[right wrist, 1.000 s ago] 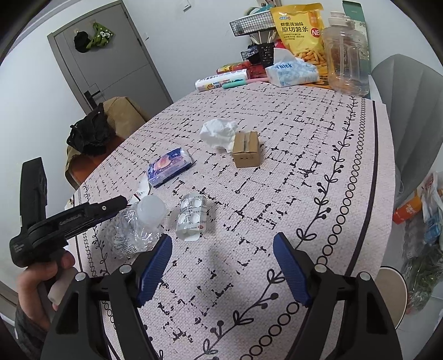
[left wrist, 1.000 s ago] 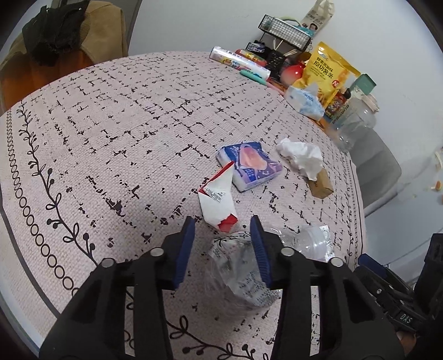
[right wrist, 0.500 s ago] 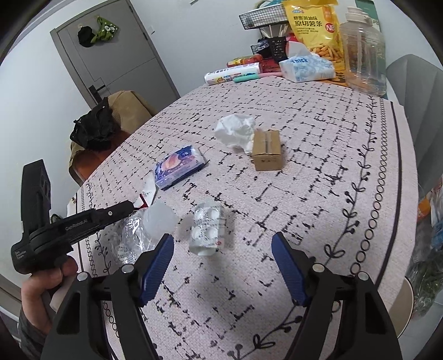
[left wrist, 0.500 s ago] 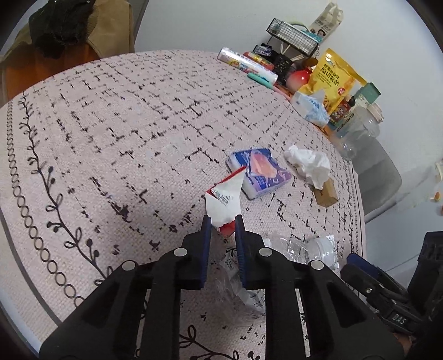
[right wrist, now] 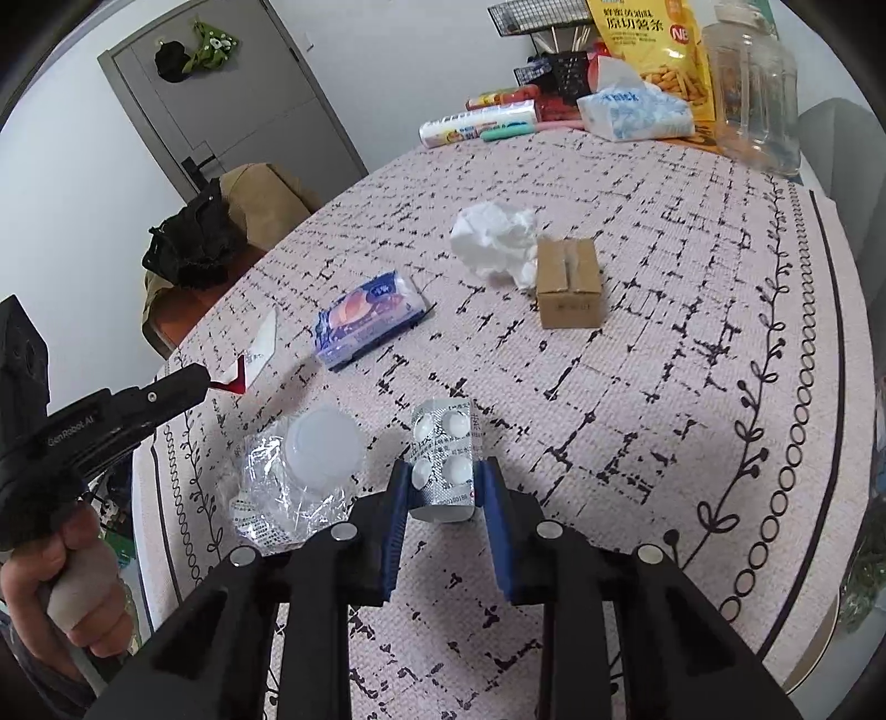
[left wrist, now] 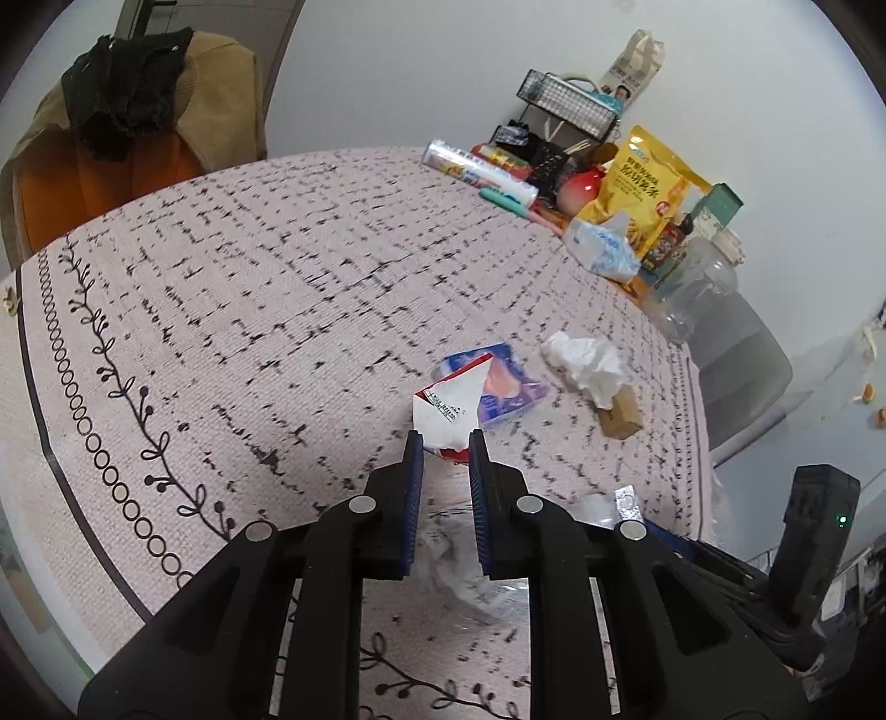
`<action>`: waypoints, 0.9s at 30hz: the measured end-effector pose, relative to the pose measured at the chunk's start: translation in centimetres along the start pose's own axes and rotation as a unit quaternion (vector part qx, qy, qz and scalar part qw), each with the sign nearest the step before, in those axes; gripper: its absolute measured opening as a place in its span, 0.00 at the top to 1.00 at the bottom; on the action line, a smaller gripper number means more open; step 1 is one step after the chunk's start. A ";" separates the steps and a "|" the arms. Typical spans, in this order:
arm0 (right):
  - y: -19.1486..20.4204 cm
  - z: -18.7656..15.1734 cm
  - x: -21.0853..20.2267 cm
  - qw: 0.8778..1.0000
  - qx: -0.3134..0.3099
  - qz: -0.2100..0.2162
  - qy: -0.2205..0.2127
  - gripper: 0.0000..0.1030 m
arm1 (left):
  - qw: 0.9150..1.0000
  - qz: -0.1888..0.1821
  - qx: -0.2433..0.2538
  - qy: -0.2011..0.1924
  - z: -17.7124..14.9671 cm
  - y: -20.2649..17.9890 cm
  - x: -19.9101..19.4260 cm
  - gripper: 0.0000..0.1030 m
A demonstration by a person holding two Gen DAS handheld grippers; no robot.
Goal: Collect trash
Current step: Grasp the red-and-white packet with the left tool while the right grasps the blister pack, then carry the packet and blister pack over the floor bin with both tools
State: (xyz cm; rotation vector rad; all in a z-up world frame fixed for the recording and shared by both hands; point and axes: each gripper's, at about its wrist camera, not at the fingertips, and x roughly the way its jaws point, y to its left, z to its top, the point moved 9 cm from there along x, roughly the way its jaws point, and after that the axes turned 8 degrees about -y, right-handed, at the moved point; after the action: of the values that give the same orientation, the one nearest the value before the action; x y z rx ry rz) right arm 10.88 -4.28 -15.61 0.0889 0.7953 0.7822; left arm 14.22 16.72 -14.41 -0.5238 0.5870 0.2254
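Note:
My left gripper (left wrist: 446, 443) is shut on a red and white folded carton (left wrist: 451, 412) and holds it above the table; it also shows in the right wrist view (right wrist: 257, 351). My right gripper (right wrist: 443, 476) is shut on a silver pill blister pack (right wrist: 446, 459) that rests on the tablecloth. A crushed clear plastic bottle (right wrist: 302, 476) lies just left of the blister pack. A blue tissue packet (right wrist: 368, 315), a crumpled white tissue (right wrist: 493, 238) and a small cardboard box (right wrist: 567, 282) lie further out.
The round table has a patterned pink cloth (right wrist: 692, 332). At its far edge stand a yellow snack bag (right wrist: 645, 44), a tissue pack (right wrist: 637, 108), a clear jar (right wrist: 756, 88), a wrapped roll (right wrist: 479, 124) and a wire rack (left wrist: 570, 102). A chair with clothes (left wrist: 133, 127) stands beyond.
My left gripper has closed on the carton and lifted it off the table. My right gripper has moved to the blister pack and closed on it.

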 end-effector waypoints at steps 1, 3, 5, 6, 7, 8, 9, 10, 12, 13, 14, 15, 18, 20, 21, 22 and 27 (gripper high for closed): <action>-0.1 0.1 -0.3 1.000 0.001 -0.001 -0.004 0.75 | 1.000 -0.004 0.001 -0.001 0.0 -0.5 -0.1 0.84; -0.7 0.2 -1.1 1.000 0.004 -0.005 -0.011 0.76 | 1.000 -0.013 0.004 -0.001 0.1 -1.5 -0.2 0.84; -1.3 0.4 -1.9 1.000 0.009 -0.008 -0.017 0.76 | 1.000 -0.024 0.015 0.000 0.0 -3.0 -0.2 0.84; -1.6 0.4 -2.3 1.000 0.012 -0.010 -0.020 0.76 | 0.999 -0.028 0.020 0.000 0.0 -3.7 -0.2 0.84; -1.9 0.5 -2.6 1.000 0.014 -0.011 -0.023 0.76 | 0.999 -0.032 0.024 0.000 -0.1 -4.4 -0.1 0.84; -2.3 0.6 -3.1 0.999 0.016 -0.013 -0.026 0.76 | 0.999 -0.035 0.028 0.000 -0.1 -5.0 -0.1 0.84; -2.6 0.6 -3.4 0.999 0.019 -0.015 -0.029 0.76 | 0.999 -0.038 0.034 0.000 -0.2 -5.7 -0.1 0.84; -3.1 0.7 -3.9 0.999 0.023 -0.017 -0.032 0.76 | 0.998 -0.042 0.037 0.001 -0.2 -6.3 0.0 0.84; -3.7 0.8 -4.6 0.999 0.028 -0.020 -0.038 0.76 | 0.998 -0.053 0.047 0.004 -0.5 -7.9 0.2 0.84; -4.2 0.9 -5.2 0.998 0.031 -0.023 -0.043 0.76 | 0.997 -0.058 0.052 0.006 -0.6 -8.6 0.3 0.84; -4.6 1.0 -5.7 0.998 0.033 -0.027 -0.047 0.76 | 0.997 -0.062 0.055 0.007 -0.7 -9.2 0.4 0.84; -5.0 1.1 -6.0 0.998 0.036 -0.029 -0.049 0.76 | 0.996 -0.069 0.061 0.010 -0.9 -10.2 0.6 0.84; -6.5 1.2 -7.5 0.996 0.046 -0.042 -0.060 0.76 | 0.994 -0.084 0.074 0.014 -1.3 -12.3 0.8 0.84; -7.8 1.2 -8.5 0.995 0.054 -0.052 -0.068 0.76 | 0.992 -0.095 0.084 0.018 -1.6 -13.9 1.1 0.84; -8.3 1.3 -8.9 0.994 0.057 -0.057 -0.071 0.76 | 0.991 -0.102 0.089 0.021 -1.8 -14.7 1.3 0.84; -8.9 1.2 -9.4 0.994 0.060 -0.062 -0.074 0.76 | 0.990 -0.105 0.092 0.023 -2.0 -15.3 1.5 0.84; -12.1 0.9 -11.9 0.989 0.079 -0.091 -0.088 0.76 | 0.984 -0.130 0.112 0.037 -3.2 -18.8 2.3 0.84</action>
State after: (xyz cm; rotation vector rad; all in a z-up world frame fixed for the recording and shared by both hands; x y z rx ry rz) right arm 13.45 -20.65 -11.94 0.2204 0.6856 0.5295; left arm 21.17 -0.76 -10.37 -0.3867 0.6013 -0.1081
